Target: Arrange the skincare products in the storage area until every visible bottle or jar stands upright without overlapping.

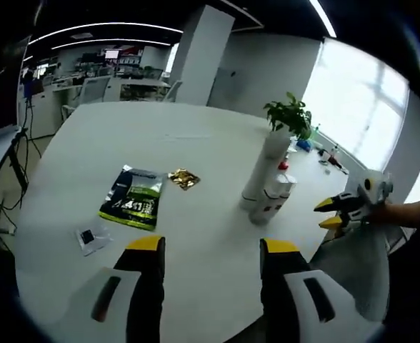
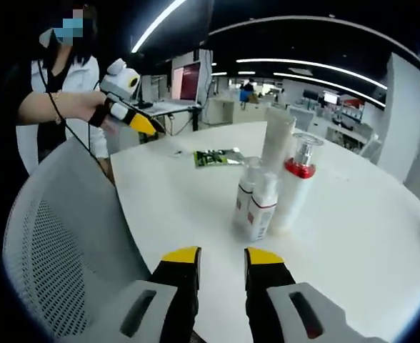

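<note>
Bottles (image 2: 267,193) stand upright in a tight cluster on the white table (image 2: 353,229), just beside one another: a tall white tube (image 2: 276,146), a pump bottle with a red collar (image 2: 293,187) and two small spray bottles (image 2: 262,207) whose labels we cannot read. Beyond the cluster lie a green packet (image 1: 133,198) and a gold wrapper (image 1: 183,178), and a potted plant (image 1: 290,115) stands partly hidden behind the tube. Our left gripper (image 1: 210,246) hangs with jaws well apart, our right gripper (image 2: 221,256) with jaws slightly apart, both holding nothing and both short of the cluster, beside a grey chair (image 2: 60,243) cut off by the frame.
</note>
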Tool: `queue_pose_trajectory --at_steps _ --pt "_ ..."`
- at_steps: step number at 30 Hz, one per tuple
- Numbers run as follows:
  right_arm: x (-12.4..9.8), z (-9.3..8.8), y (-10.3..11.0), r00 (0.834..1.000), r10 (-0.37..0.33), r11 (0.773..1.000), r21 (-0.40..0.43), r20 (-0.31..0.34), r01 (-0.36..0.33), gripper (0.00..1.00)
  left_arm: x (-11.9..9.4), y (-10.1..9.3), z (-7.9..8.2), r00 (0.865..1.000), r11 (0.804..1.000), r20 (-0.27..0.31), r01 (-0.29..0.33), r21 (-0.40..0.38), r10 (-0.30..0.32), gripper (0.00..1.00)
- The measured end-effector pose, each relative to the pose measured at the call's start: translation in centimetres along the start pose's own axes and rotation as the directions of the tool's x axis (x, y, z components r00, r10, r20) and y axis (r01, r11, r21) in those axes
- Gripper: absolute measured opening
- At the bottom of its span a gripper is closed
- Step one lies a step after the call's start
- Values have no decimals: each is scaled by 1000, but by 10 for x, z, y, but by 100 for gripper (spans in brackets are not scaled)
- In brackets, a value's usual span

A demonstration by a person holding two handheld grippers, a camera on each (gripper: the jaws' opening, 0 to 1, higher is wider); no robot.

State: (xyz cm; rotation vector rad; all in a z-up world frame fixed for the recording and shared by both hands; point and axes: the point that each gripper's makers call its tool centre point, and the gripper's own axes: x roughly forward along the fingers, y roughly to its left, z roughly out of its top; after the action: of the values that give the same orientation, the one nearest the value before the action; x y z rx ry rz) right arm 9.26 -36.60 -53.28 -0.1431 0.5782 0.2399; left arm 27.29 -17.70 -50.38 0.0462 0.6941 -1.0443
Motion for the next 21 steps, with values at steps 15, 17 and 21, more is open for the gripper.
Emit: queue_pose_trajectory --at_steps 15,17,21 --pt "1 -15 -7 996 -77 997 2 -51 77 22 0 71 -17 984 985 -40 -174 9 174 45" --pt "2 -17 -6 996 -70 997 18 -53 71 23 -6 84 -25 975 976 -58 -217 -12 216 44" --pt "3 -21 -8 995 -73 996 38 -60 76 22 -14 111 -32 961 962 -70 -272 -35 269 43"
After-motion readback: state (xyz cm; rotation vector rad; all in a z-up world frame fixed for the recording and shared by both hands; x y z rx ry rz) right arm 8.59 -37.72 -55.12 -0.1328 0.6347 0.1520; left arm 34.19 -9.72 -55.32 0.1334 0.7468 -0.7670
